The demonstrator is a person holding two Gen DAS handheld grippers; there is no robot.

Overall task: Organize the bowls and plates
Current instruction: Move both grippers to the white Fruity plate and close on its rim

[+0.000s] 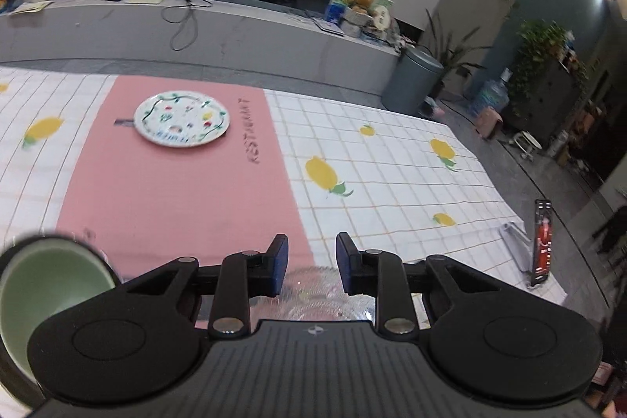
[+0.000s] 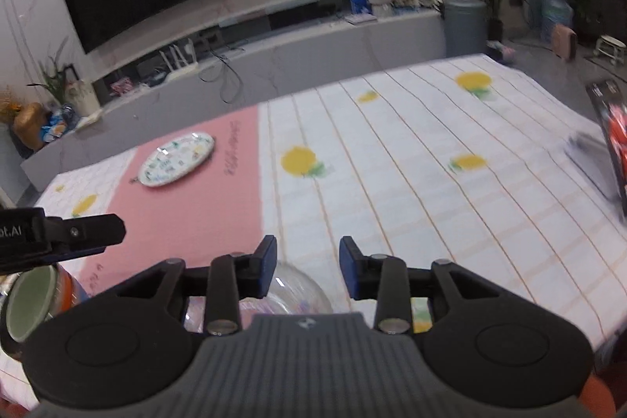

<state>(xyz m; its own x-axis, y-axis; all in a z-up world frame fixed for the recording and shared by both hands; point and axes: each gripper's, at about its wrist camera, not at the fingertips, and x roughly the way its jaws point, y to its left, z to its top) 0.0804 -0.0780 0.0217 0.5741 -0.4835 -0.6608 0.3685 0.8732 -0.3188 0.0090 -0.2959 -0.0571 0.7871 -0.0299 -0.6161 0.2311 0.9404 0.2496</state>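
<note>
Glass bowl (image 2: pixel 290 294) sits low, right under right claw (image 2: pixel 307 271), fingers apart, holding nothing. Left claw (image 1: pixel 311 267) apart too, same bowl below it. Green bowl (image 1: pixel 47 292) at left. Flowery plate (image 1: pixel 181 118) far ahead on pink mat (image 1: pixel 176 190).

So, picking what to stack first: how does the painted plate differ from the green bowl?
The painted plate is flat, white, with coloured motifs; the green bowl is deep, plain pale green inside, dark-rimmed. The plate lies far out on the pink mat; the bowl sits near the left gripper. Both are round and look empty.
</note>
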